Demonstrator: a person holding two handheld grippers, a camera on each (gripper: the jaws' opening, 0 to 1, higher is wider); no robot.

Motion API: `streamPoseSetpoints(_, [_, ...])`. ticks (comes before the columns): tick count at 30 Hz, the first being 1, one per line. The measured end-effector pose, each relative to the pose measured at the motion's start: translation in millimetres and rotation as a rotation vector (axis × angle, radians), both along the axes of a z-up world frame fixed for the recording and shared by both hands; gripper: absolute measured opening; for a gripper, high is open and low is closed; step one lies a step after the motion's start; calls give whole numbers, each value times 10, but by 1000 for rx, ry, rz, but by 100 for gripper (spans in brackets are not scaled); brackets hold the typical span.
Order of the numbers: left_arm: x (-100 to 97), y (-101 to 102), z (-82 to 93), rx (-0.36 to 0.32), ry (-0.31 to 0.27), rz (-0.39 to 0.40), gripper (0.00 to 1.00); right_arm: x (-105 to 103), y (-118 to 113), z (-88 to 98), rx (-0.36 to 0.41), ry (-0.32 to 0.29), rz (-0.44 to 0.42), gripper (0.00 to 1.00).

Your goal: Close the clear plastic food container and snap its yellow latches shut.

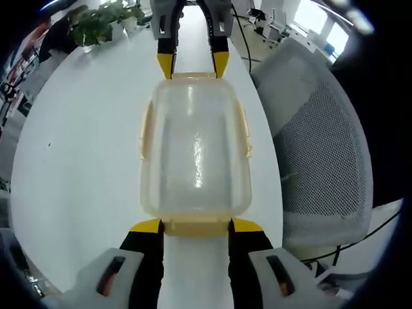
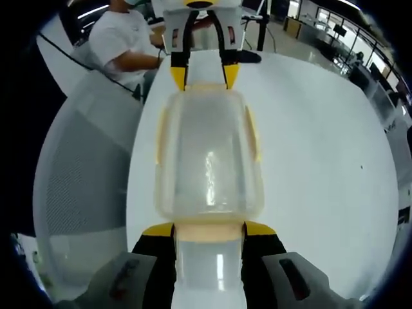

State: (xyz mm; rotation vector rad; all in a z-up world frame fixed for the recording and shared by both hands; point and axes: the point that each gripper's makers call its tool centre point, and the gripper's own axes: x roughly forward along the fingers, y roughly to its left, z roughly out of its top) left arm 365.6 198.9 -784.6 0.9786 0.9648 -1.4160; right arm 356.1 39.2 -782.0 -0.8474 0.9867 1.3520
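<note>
A clear plastic food container [image 1: 196,148] [image 2: 209,154] lies on the white table [image 1: 84,167] [image 2: 322,148] with its lid on. Pale yellow latches run along its long sides [image 1: 145,132] [image 2: 253,135] and across both short ends. My left gripper [image 1: 196,225] stands open at one end, its yellow fingertips [image 1: 147,226] flanking that end latch [image 1: 196,229]. My right gripper [image 2: 209,230] stands open the same way at the opposite end latch [image 2: 209,233]. Each gripper shows at the far end in the other's view: the right gripper [image 1: 193,64] and the left gripper [image 2: 205,74].
A grey mesh office chair [image 1: 322,161] [image 2: 84,167] stands against one table edge, close to the container. A potted plant [image 1: 103,22] sits at the table's far end. A person in a white shirt [image 2: 125,45] sits beyond the chair. Cables hang near the chair.
</note>
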Motion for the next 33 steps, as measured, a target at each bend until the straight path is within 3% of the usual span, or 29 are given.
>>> streamPoseSetpoints(33, [0,-358,-42,8,6,-3,37,-8,-355,-67,-13,8,-3,37])
